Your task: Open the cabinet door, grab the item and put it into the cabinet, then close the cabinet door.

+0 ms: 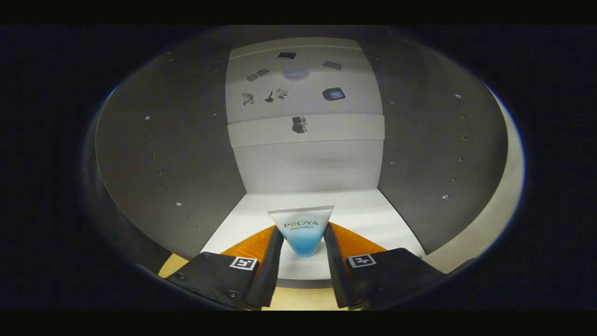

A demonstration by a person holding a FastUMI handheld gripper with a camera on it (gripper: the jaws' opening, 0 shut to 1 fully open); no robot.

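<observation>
1. Low in the middle of the frame, we see our gripper [303, 242] with a tube [302, 229] standing between its two fingers, white crimped end up and blue end down.
2. Both fingers [273, 261] appear to press on the sides of the tube near its narrow lower part, so we read the gripper as closed on it. The grip low on the tube probably keeps it upright while we carry it forward.
3. The tube is already inside the cabinet [154, 154], the door open, its blue end on or just above the white shelf floor [359, 214]; we cannot tell whether it touches.
4. We judge the task is at the placing step: the tube is in, letting go and closing the door are not yet done.
5. Grey side walls with rows of small holes and screws run up the left and right of the frame. A white back panel [305, 163] fills the centre, with a ledge [345, 128] across it.
6. In the upper centre of the frame several small dark shapes [333, 94] sit on a white surface; we cannot tell what they are.
7. Nothing stands on the shelf floor ahead of the tube, so setting it down looks unobstructed; the side walls are close enough to mind when we back out.
</observation>
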